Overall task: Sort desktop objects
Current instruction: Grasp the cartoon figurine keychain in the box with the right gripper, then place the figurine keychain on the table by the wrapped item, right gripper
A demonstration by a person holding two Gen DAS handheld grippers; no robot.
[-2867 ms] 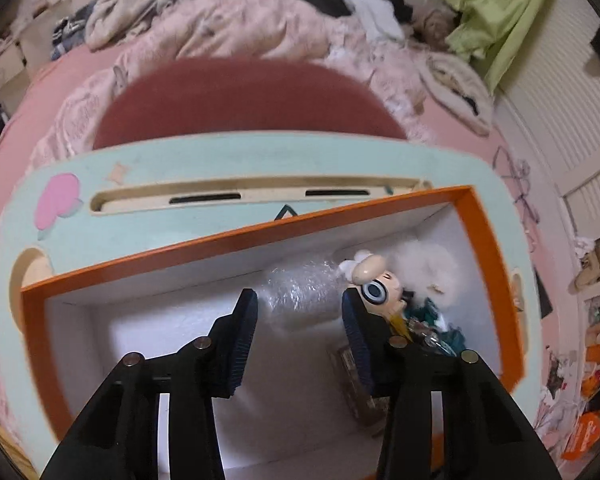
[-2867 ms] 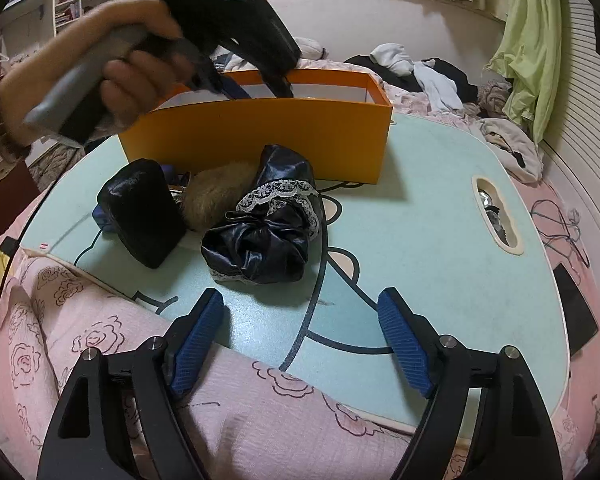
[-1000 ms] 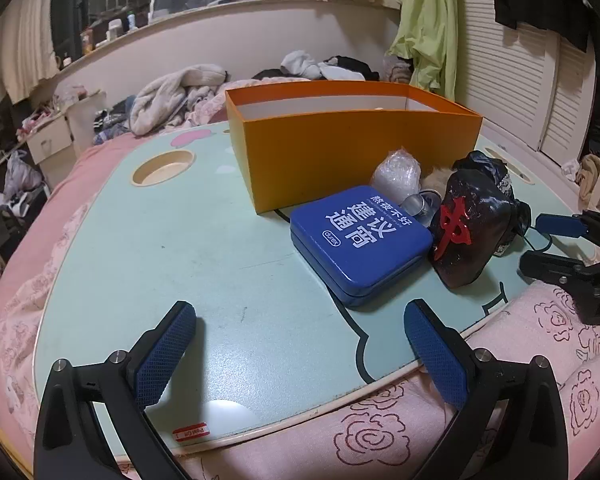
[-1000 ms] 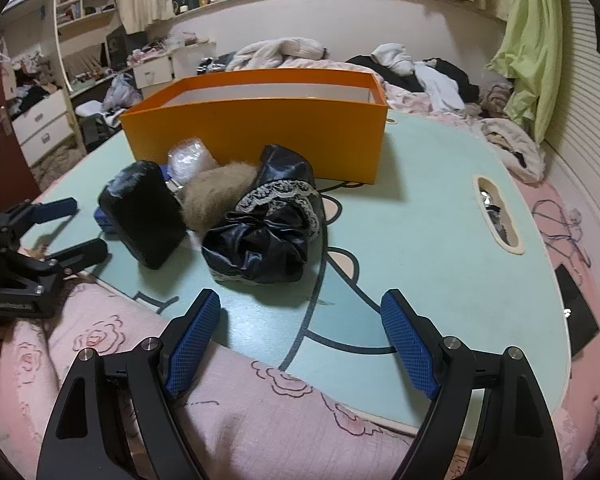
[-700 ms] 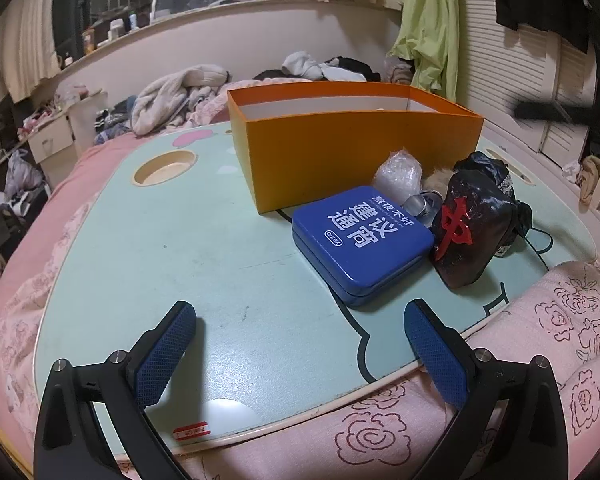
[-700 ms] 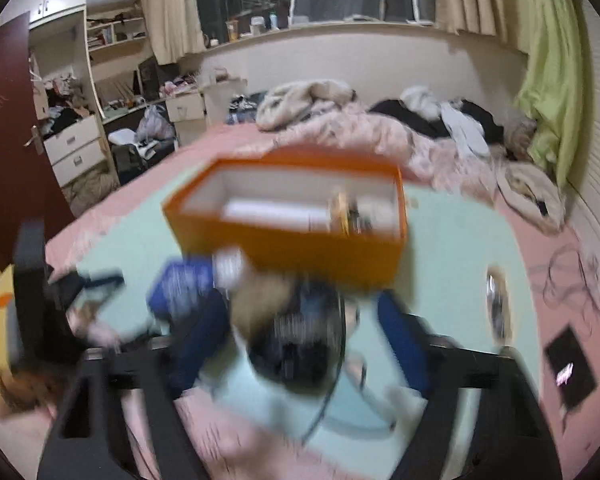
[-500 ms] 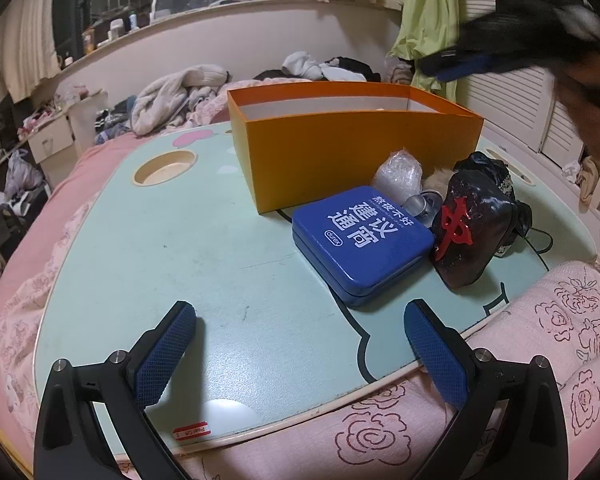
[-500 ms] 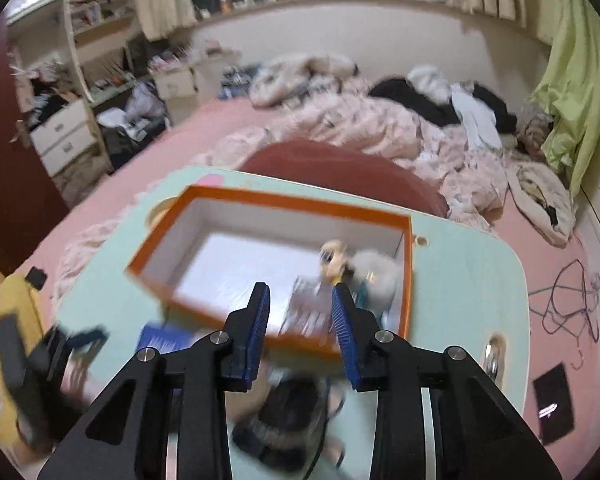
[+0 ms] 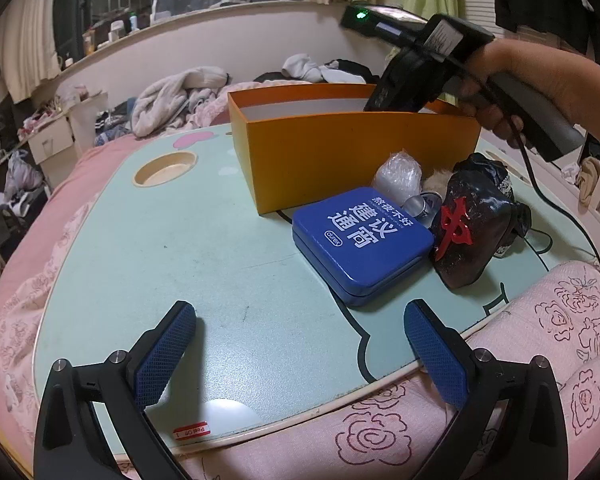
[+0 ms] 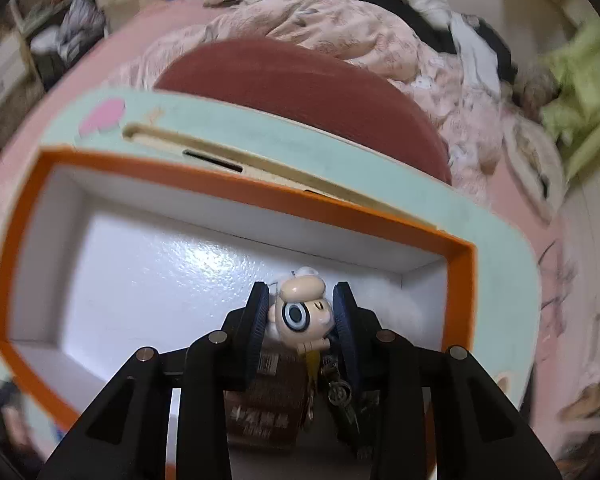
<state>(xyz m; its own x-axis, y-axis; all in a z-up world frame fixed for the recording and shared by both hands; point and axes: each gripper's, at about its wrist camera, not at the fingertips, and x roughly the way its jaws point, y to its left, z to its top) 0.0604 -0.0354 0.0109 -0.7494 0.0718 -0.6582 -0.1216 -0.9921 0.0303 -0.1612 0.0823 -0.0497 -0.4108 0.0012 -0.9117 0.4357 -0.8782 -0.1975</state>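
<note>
The scene is viewed low across the table (image 9: 148,264) from its near edge by the left wrist camera, facing the orange box (image 9: 340,160) side-on. The same box (image 10: 260,196) is looked steeply down into from close above by the right wrist camera; box and table are shared

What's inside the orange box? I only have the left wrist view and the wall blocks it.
Observer: A small big-eyed toy figure sits at the right end of the box.
Operator: Anything else in there?
Observer: A brown packet next to the toy, and white fluff in the corner.
Operator: Is the right tool gripping the toy?
Observer: The right tool points down into the box with its jaws narrow. The toy's head shows between them, but I cannot tell if they touch it.
</note>
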